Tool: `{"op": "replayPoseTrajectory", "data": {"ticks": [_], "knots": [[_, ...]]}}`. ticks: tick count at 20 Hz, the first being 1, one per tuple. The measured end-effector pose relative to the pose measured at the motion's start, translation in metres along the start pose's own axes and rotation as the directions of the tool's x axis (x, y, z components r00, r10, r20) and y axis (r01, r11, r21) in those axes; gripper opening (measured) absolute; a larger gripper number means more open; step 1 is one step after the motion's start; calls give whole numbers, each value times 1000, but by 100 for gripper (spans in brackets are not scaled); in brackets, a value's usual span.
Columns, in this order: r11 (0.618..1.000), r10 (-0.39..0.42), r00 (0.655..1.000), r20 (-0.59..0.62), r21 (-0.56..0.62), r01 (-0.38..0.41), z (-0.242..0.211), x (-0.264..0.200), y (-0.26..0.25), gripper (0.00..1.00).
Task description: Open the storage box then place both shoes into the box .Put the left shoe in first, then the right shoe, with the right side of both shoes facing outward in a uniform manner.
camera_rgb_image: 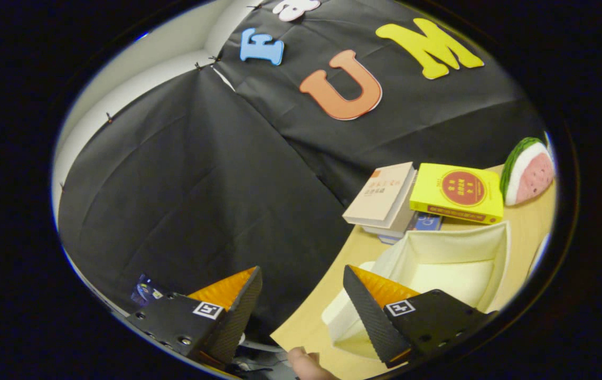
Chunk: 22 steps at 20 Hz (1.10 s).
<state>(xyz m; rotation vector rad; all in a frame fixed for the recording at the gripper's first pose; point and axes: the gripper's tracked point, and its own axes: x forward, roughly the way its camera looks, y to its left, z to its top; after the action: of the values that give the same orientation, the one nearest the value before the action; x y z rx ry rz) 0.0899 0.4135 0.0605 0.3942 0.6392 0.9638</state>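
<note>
Storage box (pixel 438 258) open on table (pixel 306 327), three books (pixel 385 198), tool (pixel 301 301) released, empty.

Gripper (pixel 301 295) fingers parted, nothing between them; the gap looks onto the black cloth wall (pixel 200 184) and the table (pixel 306 327) edge. Open box (pixel 454 264) just beyond the right finger, its mouth unobstructed and its interior bare. Behind the box: books (pixel 385 198) stacked beside a yellow book (pixel 459 192), then a watermelon slice (pixel 528 169). A fingertip (pixel 306 364) rests on the near table edge.
</note>
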Motion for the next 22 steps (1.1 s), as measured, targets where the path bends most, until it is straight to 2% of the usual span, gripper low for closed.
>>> {"op": "replayPoseTrajectory", "data": {"ticks": [5,9,12,17,22], "knots": [[986,-153,988,25,-66,154,6,-53,-69,95],[953,-278,960,29,-121,279,5,-106,-126,95],[913,-380,924,35,-147,381,4,-147,-175,95],[811,-567,823,-21,-192,553,-20,-204,-254,95],[693,-719,671,-181,-255,674,-73,-250,-338,95]]}}
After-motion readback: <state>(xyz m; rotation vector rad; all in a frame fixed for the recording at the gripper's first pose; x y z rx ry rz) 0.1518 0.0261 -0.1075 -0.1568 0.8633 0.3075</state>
